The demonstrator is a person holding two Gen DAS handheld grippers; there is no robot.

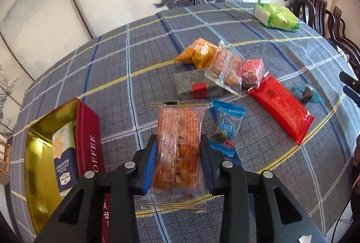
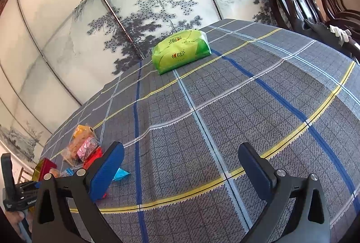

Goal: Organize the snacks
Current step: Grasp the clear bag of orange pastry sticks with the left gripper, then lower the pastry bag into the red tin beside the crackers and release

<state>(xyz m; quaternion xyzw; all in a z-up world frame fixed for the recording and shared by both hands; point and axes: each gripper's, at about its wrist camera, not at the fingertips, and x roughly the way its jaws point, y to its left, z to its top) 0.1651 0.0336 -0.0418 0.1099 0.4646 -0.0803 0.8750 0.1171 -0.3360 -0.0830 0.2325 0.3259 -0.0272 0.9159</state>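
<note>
My left gripper (image 1: 177,141) is shut on an orange snack packet (image 1: 180,121), its blue pads pressing the packet's two long sides just above the checked tablecloth (image 1: 135,62). To its left stands an open red coffee tin (image 1: 87,130) with a gold inside, holding a blue-and-white packet (image 1: 64,153). Loose snacks lie beyond: a small blue packet (image 1: 227,126), a long red packet (image 1: 281,107), a grey bar (image 1: 193,85), a clear packet (image 1: 225,71), a pink packet (image 1: 253,70) and an orange bag (image 1: 199,55). My right gripper (image 2: 182,153) hovers open over bare cloth, nothing between its fingers.
A green tissue pack (image 2: 180,50) lies at the table's far side, near the painted screen (image 2: 135,6). Dark wooden chairs (image 2: 315,2) stand at the right edge. A teal candy (image 1: 307,94) rests right of the red packet.
</note>
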